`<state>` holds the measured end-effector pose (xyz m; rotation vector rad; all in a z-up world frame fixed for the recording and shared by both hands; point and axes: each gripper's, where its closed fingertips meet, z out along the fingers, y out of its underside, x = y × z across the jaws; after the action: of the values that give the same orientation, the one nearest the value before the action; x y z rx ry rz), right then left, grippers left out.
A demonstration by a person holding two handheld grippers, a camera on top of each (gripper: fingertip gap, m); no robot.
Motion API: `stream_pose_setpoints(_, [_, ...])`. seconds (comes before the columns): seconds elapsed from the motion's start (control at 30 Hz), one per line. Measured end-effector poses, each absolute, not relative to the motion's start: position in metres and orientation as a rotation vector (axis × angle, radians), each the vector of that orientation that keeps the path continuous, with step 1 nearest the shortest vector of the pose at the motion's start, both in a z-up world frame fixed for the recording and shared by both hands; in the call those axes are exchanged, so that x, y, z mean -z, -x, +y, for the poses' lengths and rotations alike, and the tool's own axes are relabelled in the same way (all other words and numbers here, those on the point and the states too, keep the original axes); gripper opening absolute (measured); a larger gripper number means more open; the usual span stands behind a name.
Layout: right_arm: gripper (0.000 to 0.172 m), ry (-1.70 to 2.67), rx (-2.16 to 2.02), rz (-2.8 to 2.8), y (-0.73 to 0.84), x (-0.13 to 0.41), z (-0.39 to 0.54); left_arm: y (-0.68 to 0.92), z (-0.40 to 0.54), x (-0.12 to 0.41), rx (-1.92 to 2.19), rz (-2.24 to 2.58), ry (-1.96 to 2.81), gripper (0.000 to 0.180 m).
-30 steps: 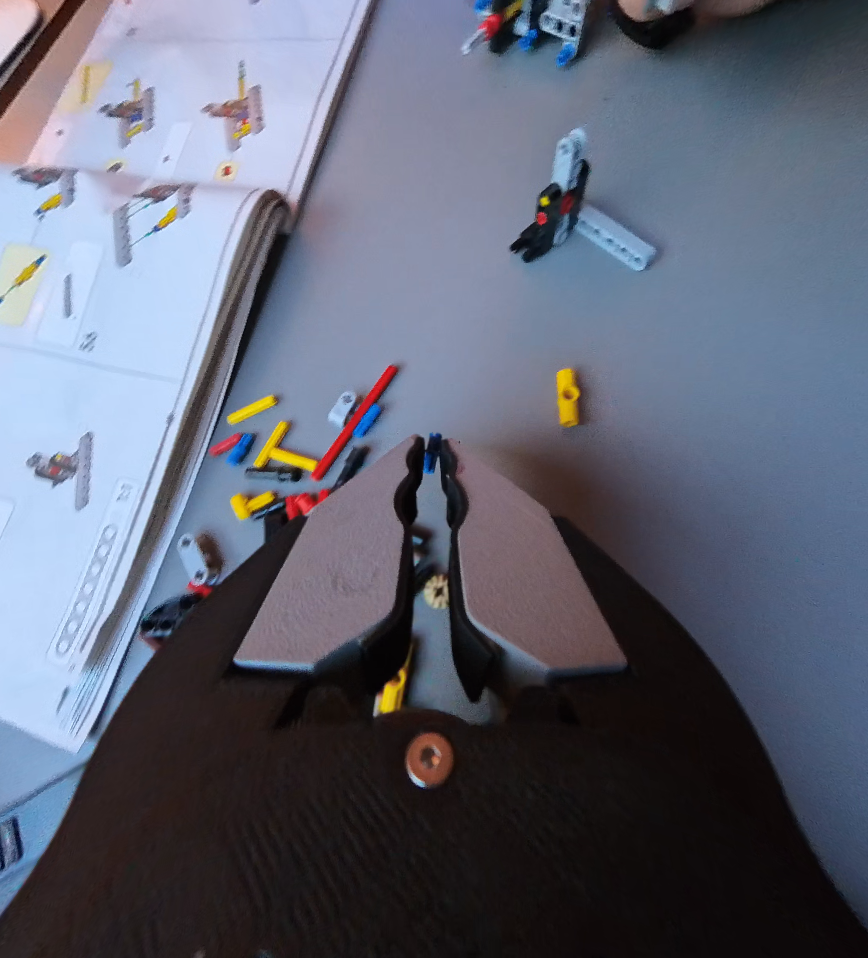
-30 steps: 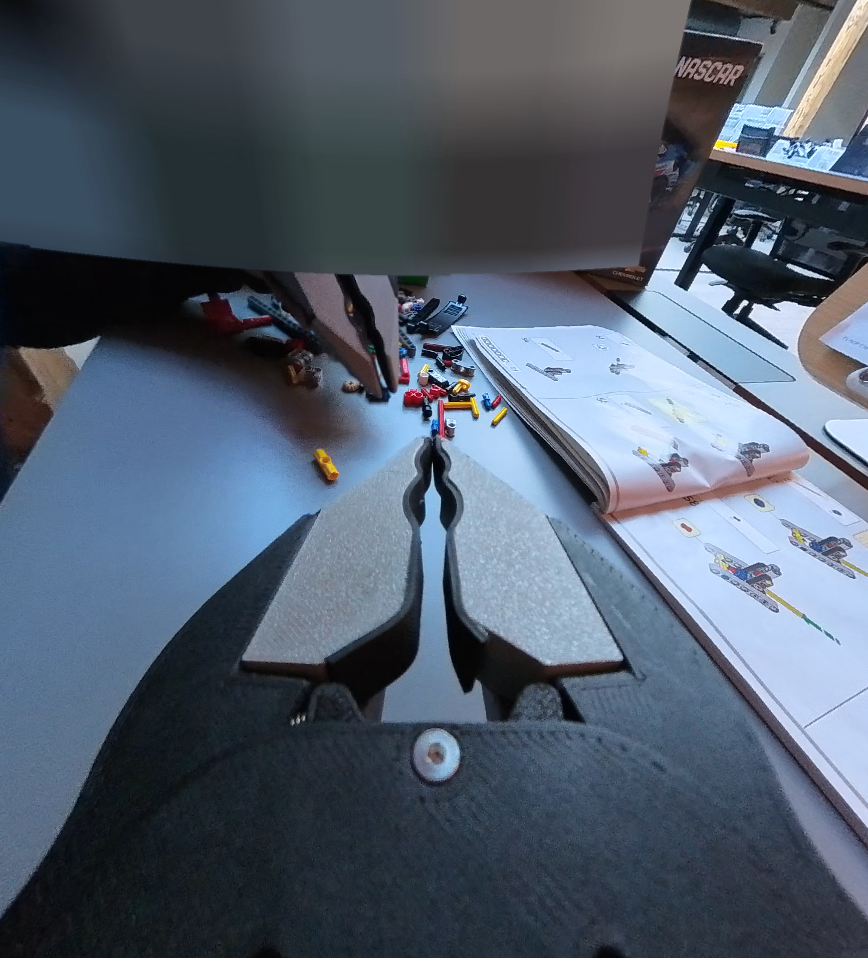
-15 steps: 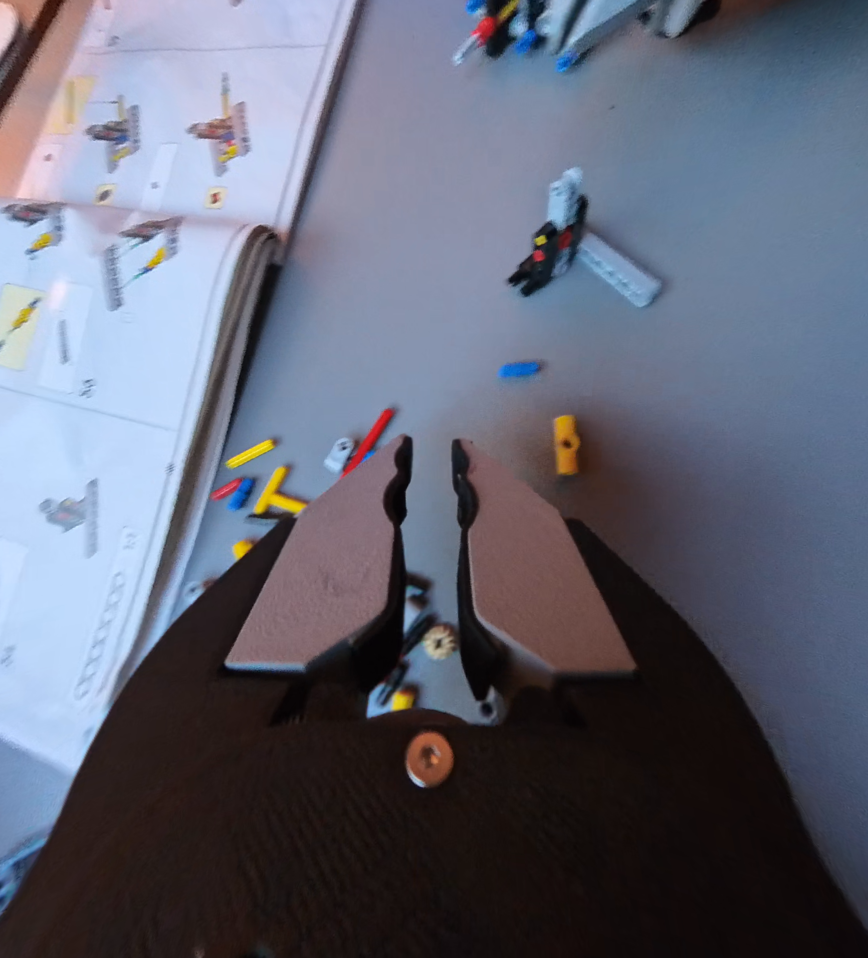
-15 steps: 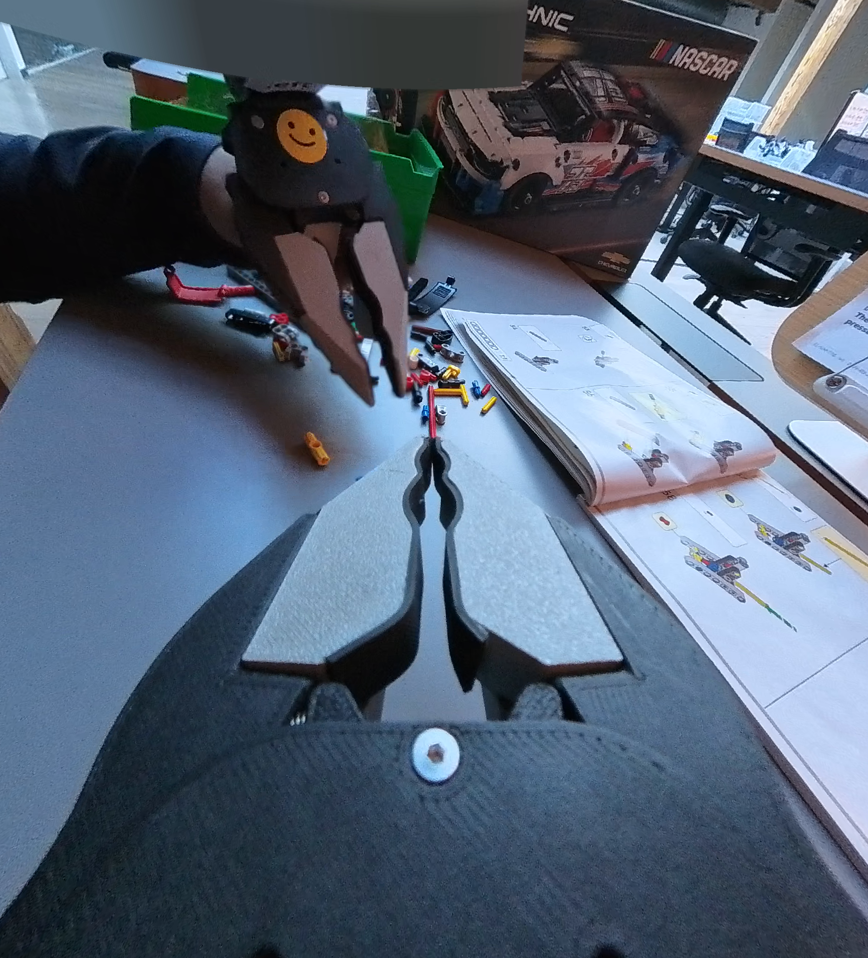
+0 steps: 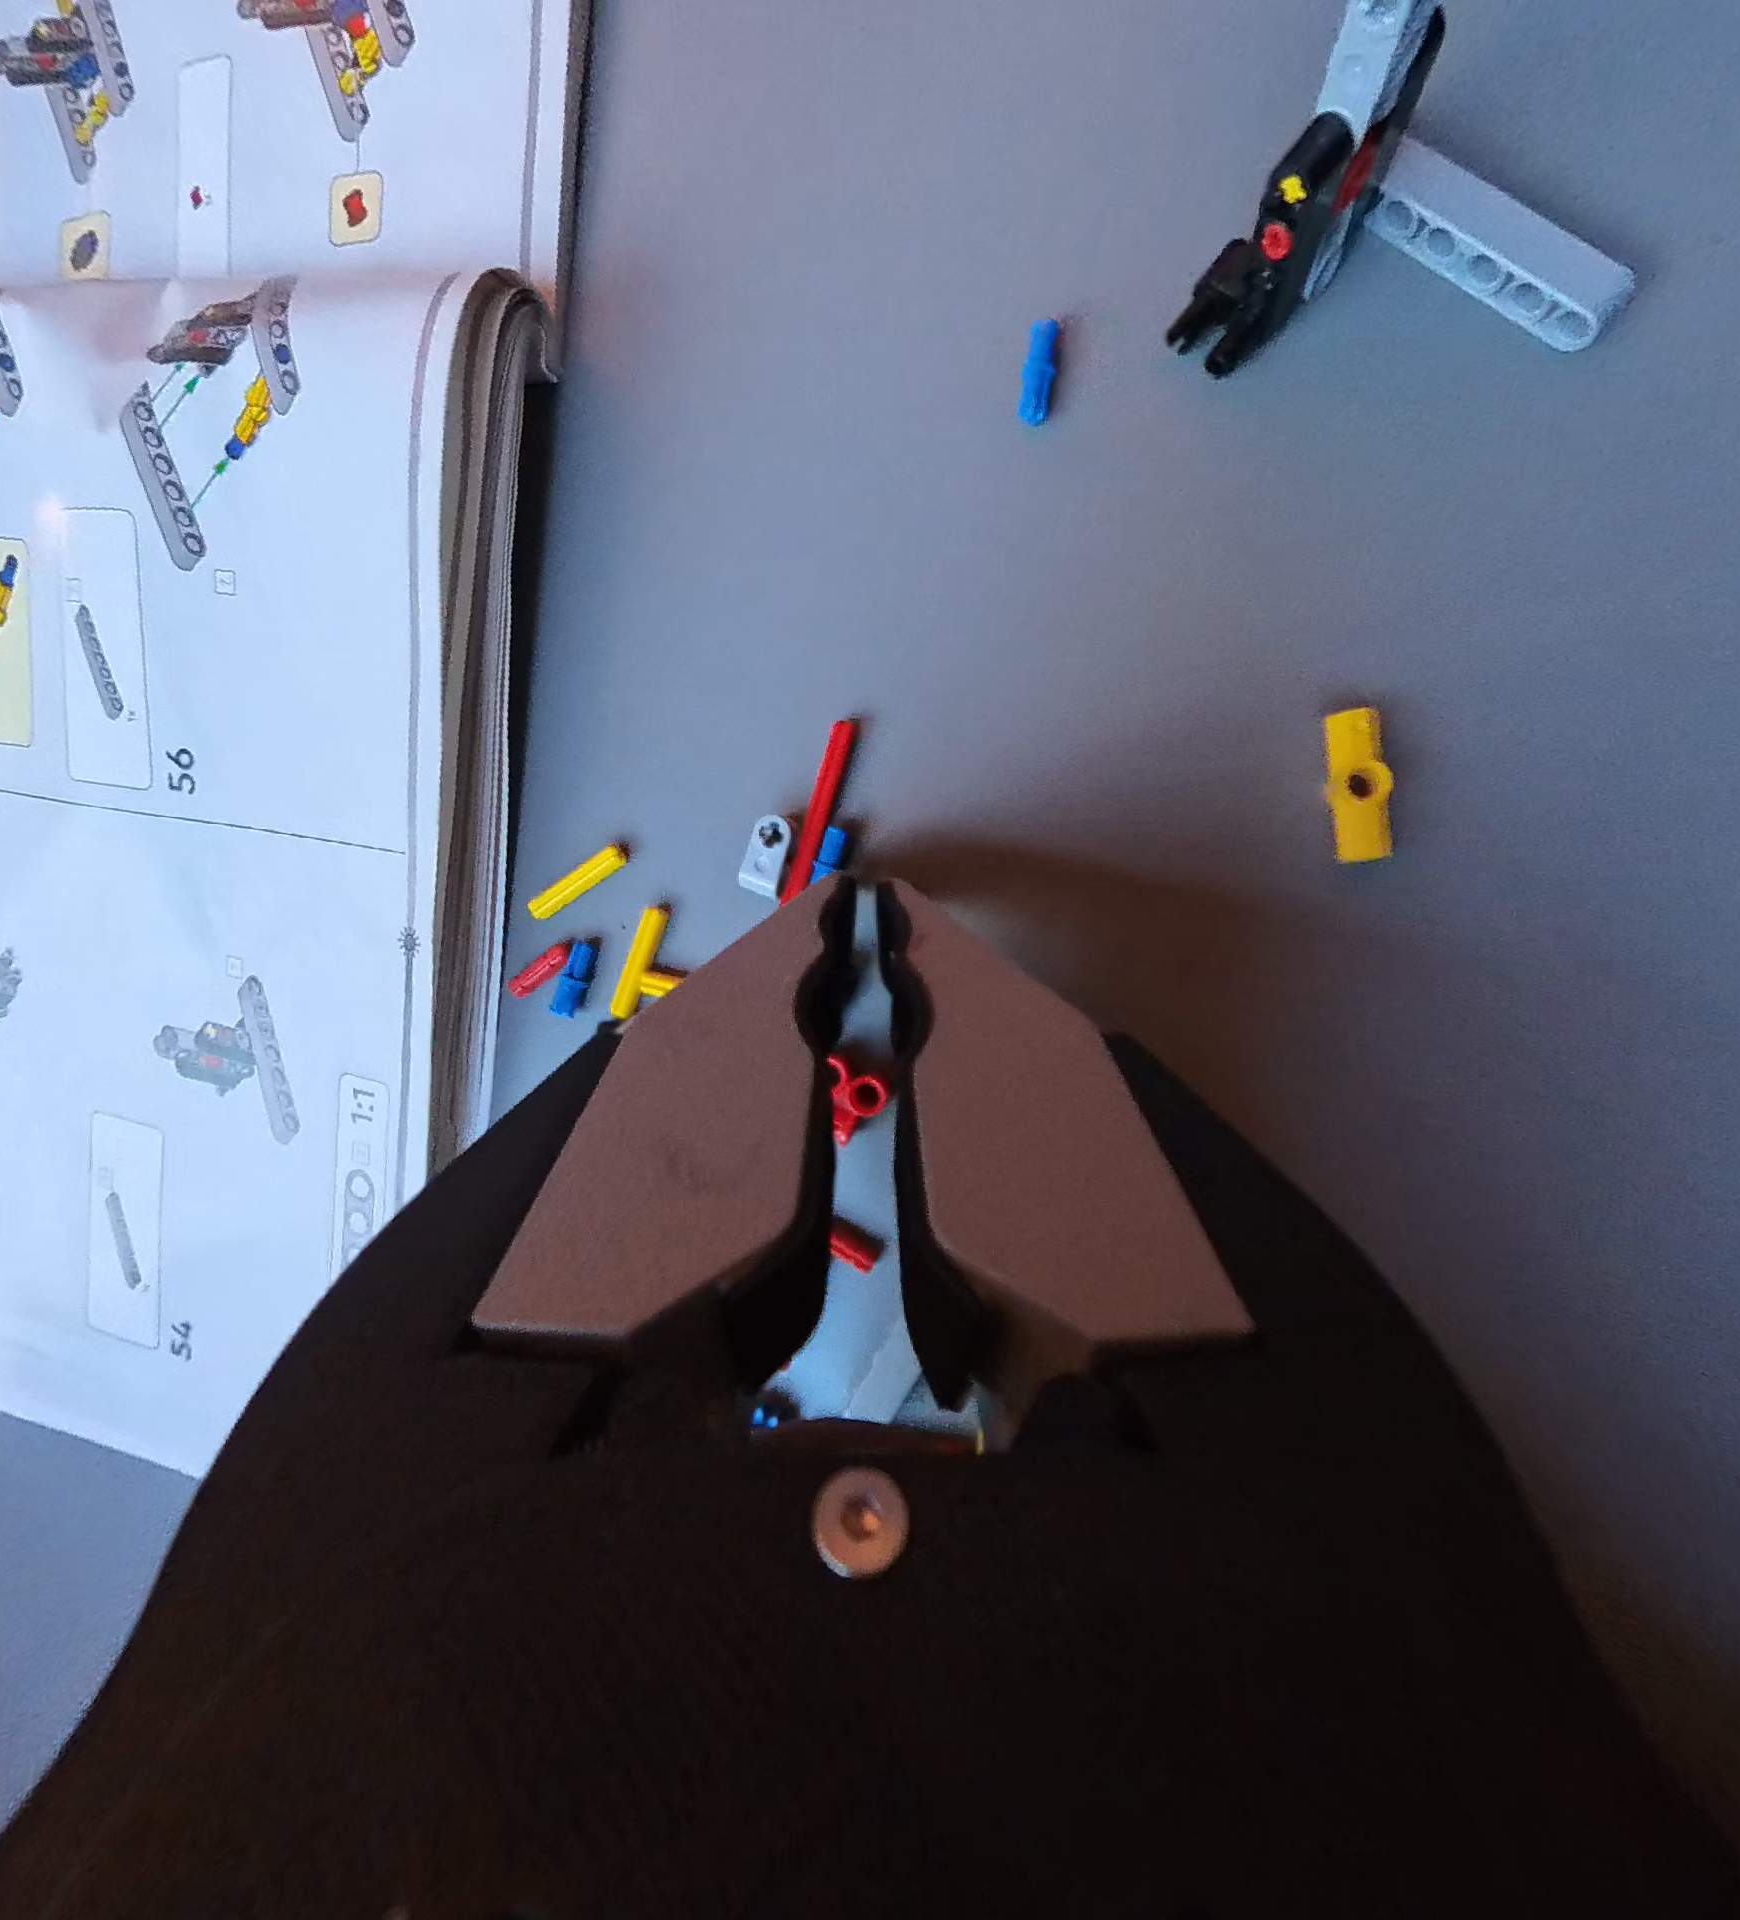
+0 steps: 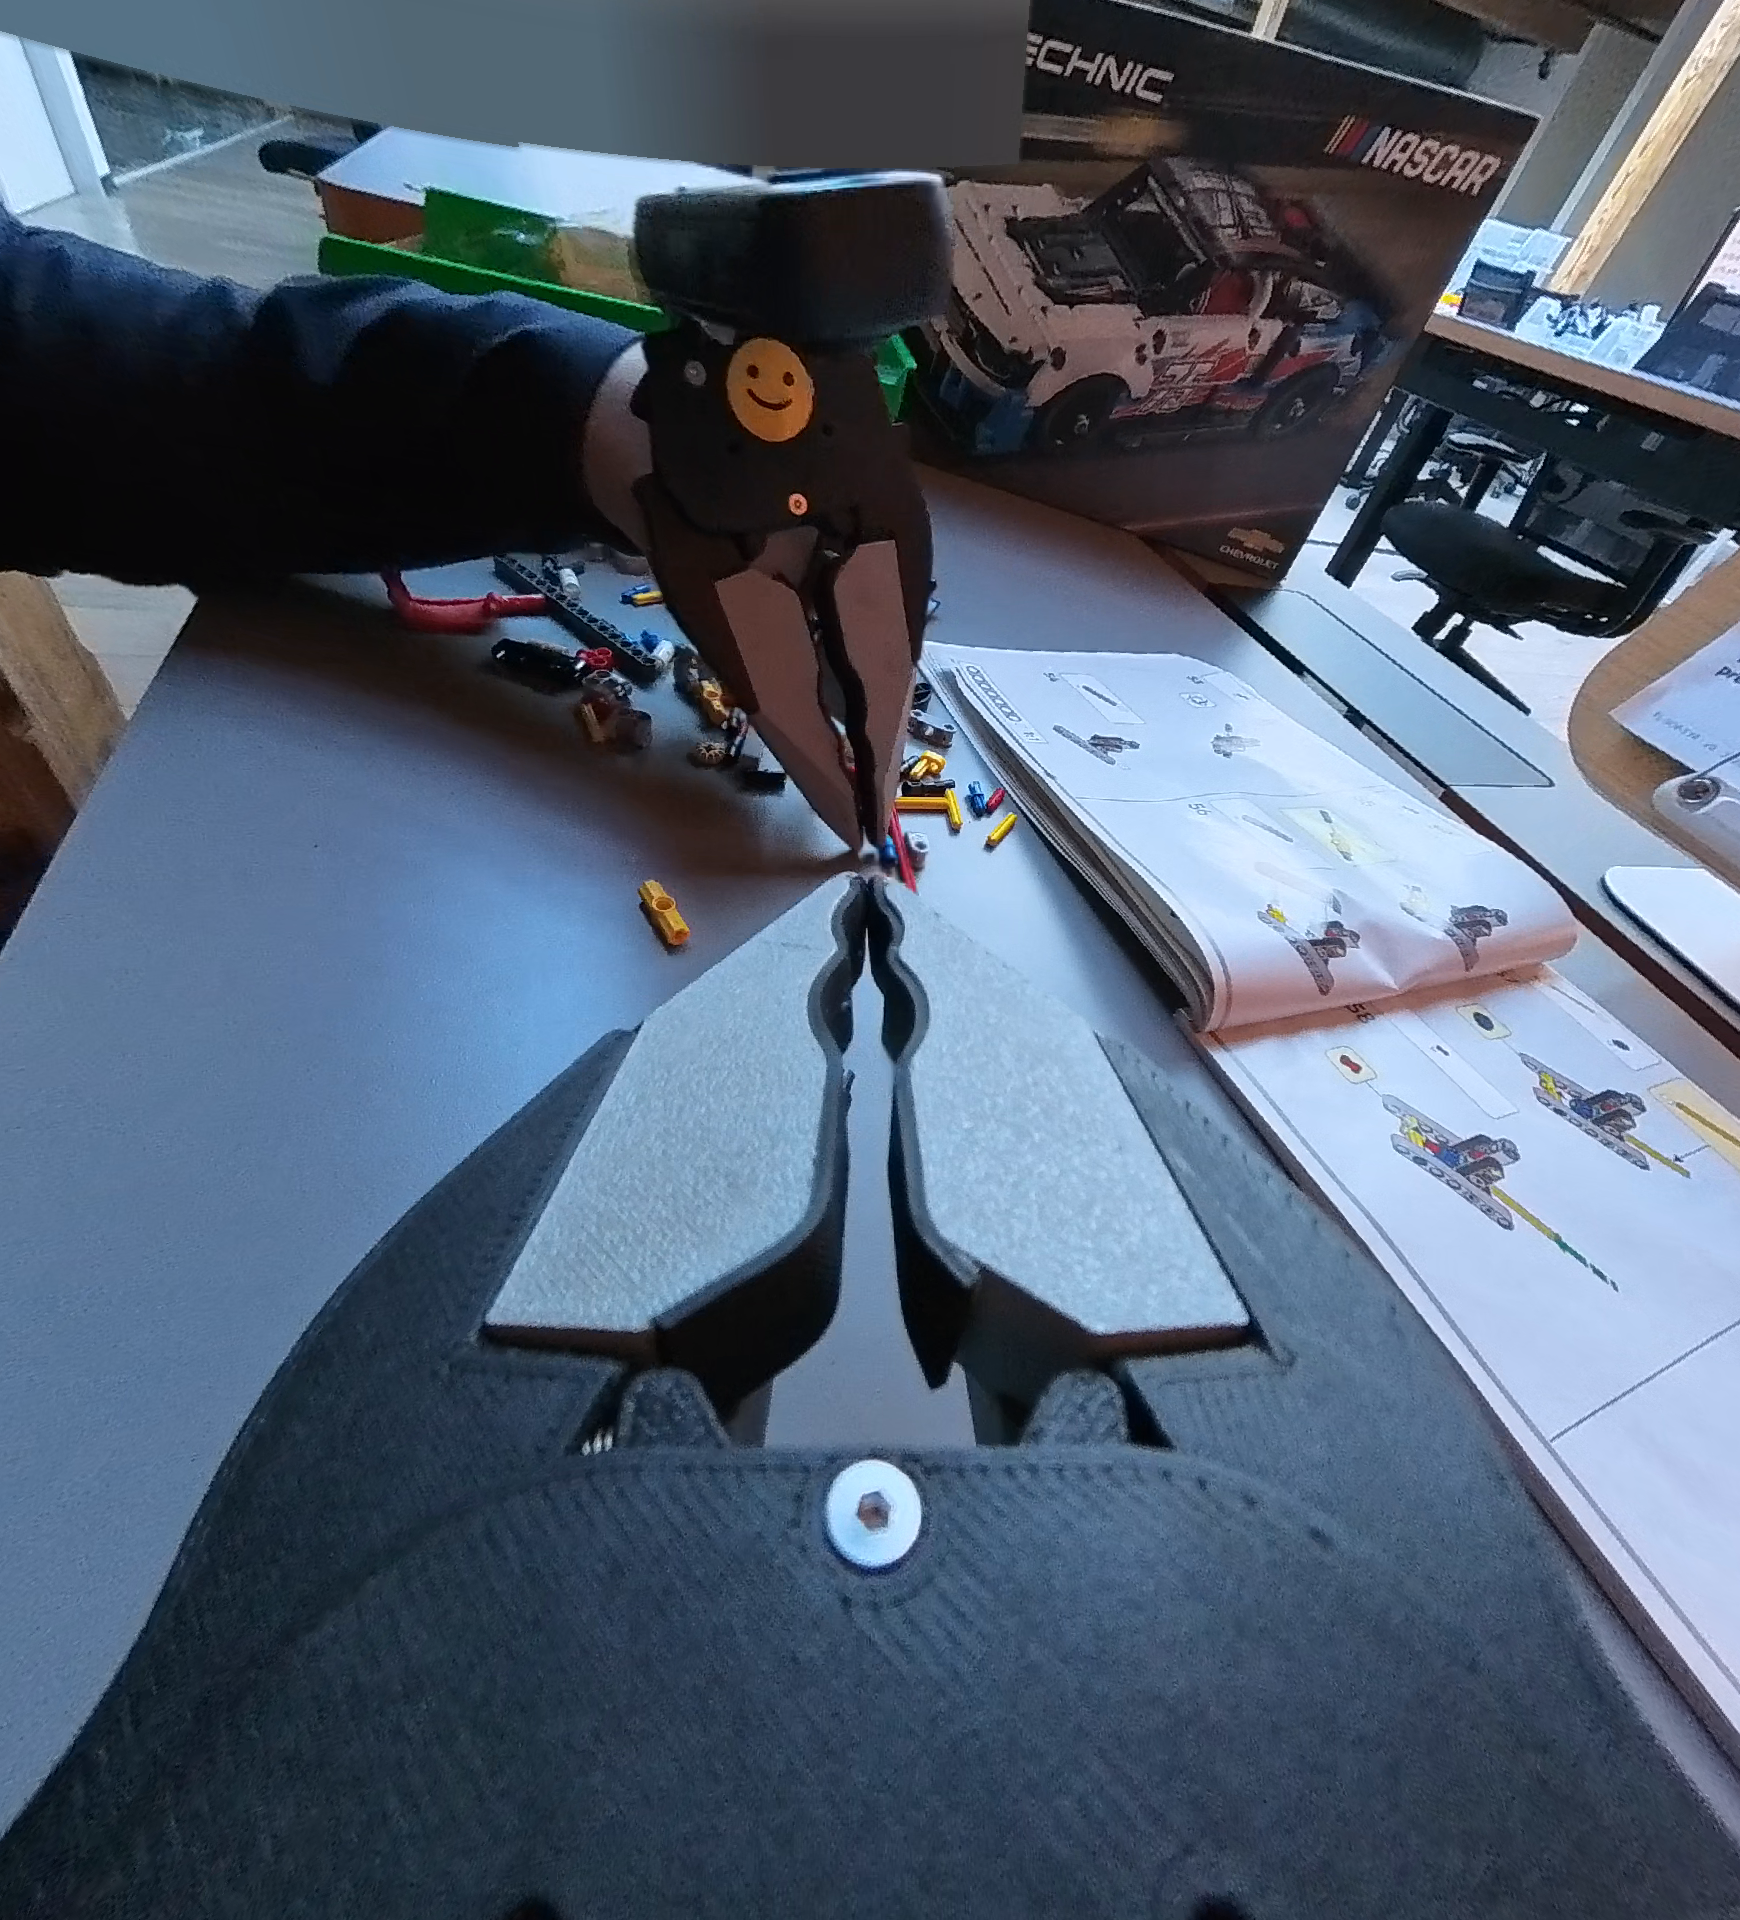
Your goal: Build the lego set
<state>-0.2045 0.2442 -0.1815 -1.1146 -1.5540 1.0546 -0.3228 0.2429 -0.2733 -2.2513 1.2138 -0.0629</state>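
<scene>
My left fingers (image 5: pixel 864 896) are clenched with nothing between them, tips low over the grey desk (image 5: pixel 1053 582) at frame centre, just beside a short blue plastic pin (image 5: pixel 828 850) and a long red plastic axle (image 5: pixel 822 805). My right fingers (image 6: pixel 867 902) are clenched bare too. A yellow plastic connector (image 5: pixel 1356 784) lies at the right; an open instruction booklet (image 5: pixel 222 644) fills the left.

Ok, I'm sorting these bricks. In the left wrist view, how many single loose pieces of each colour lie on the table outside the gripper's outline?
Yellow pieces: 4
Blue pins: 3
Red pieces: 2
Grey piece: 1
Total: 10
</scene>
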Motion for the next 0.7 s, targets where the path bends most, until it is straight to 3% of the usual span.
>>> stream_pose_setpoints(0.1, [0.000,1.107,-1.056,-1.552,0.203,0.180,0.244,0.326,0.247,0.271,0.038,1.215,2.260,0.007])
stream_pose_setpoints(0.7, [0.000,1.103,-1.054,-1.548,0.203,0.178,0.244,0.322,0.252,0.274,0.068,1.201,2.290,0.001])
